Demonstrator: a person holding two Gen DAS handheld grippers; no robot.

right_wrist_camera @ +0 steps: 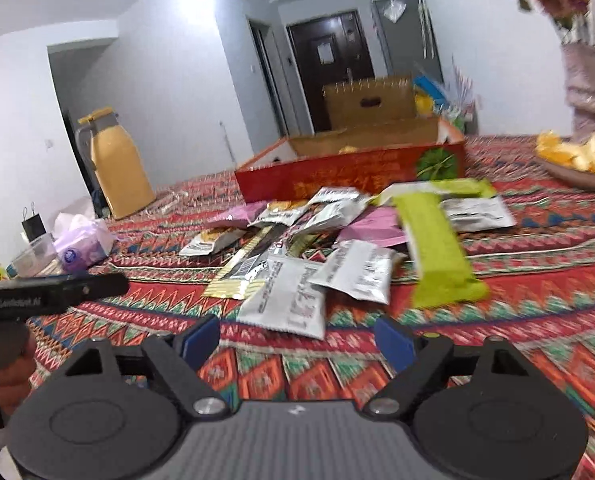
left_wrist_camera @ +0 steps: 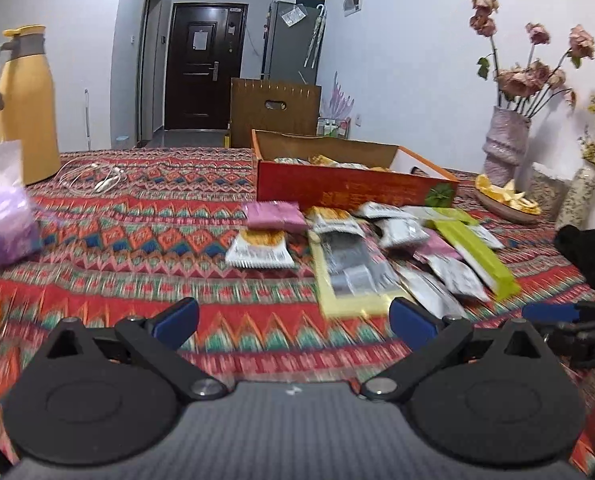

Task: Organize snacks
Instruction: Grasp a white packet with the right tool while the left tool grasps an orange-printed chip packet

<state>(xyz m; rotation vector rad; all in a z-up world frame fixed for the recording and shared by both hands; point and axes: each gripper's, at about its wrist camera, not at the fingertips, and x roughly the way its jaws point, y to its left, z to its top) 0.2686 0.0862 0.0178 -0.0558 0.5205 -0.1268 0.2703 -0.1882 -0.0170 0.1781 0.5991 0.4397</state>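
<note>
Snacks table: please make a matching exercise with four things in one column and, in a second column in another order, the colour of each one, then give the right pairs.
Things:
1. thermos jug
2. long snack bar
3. open box
4. tissue pack

Colours:
A. purple
B. red outside
C. yellow
D. lime green

Pairs: 1-C, 2-D, 3-B, 4-A
</note>
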